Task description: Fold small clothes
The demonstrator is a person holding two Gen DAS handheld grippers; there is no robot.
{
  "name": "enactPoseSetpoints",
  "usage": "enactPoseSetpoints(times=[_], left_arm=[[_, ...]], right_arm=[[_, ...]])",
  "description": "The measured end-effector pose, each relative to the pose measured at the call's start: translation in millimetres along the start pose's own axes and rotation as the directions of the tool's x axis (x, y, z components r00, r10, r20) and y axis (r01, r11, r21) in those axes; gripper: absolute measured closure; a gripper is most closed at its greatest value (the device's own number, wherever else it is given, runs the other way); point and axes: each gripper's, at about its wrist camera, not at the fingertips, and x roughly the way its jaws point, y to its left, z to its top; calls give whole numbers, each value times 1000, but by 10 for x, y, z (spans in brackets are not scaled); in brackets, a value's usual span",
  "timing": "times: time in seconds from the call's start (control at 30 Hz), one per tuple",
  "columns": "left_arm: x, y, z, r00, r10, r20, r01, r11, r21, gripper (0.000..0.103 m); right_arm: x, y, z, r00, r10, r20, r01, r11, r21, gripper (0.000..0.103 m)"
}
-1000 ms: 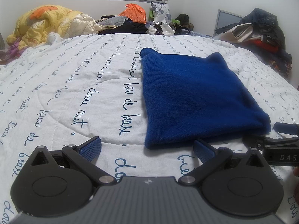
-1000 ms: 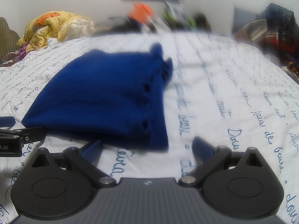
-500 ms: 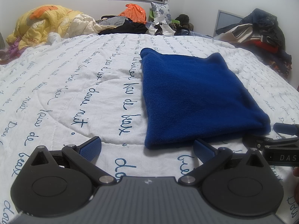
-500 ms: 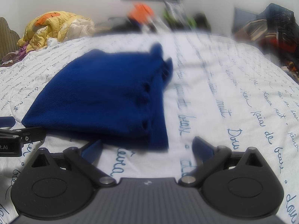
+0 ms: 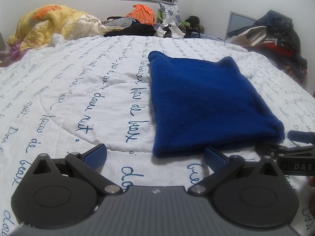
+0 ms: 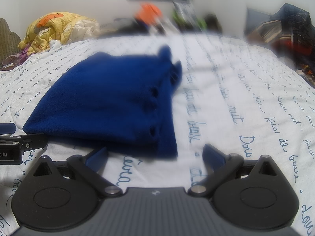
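Note:
A dark blue knitted garment lies folded flat in a rough square on the white quilt; the right wrist view shows the garment with its layered edge at the right side. My left gripper rests low on the quilt just in front of the garment's near left corner, open, with nothing between its fingers. My right gripper sits in front of the near right corner, also open and empty. Each gripper shows at the edge of the other's view.
The quilt carries blue script lettering. A yellow duvet is heaped at the back left, a pile of bags and clothes lines the far edge, and dark clothes are stacked at the back right.

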Motion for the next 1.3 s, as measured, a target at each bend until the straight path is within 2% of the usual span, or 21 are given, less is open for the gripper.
enactPoseSetpoints(times=[0.33,0.8,1.13,1.17,1.23,1.3], left_arm=[[0,-15,1,1000,2,0,-2,1000,0,0],[14,-107,1,998,48,-26,-47,998,41,0],[1,-107,1,999,42,-23,-41,999,29,0],[-3,-98,-4,999,50,-19,-49,999,21,0],[2,-80,-1,993,117,-22,-117,993,-2,0],[2,-49,3,990,137,-28,-138,990,-23,0]], right_arm=[[0,2,-4,1000,0,0,0,1000,0,0],[-2,-1,0,1000,0,0,0,1000,0,0],[-1,1,-3,1000,0,0,0,1000,1,0],[-1,1,-3,1000,1,0,-1,1000,1,0],[-1,1,-1,1000,0,0,0,1000,1,0],[-1,0,0,1000,0,0,0,1000,0,0]])
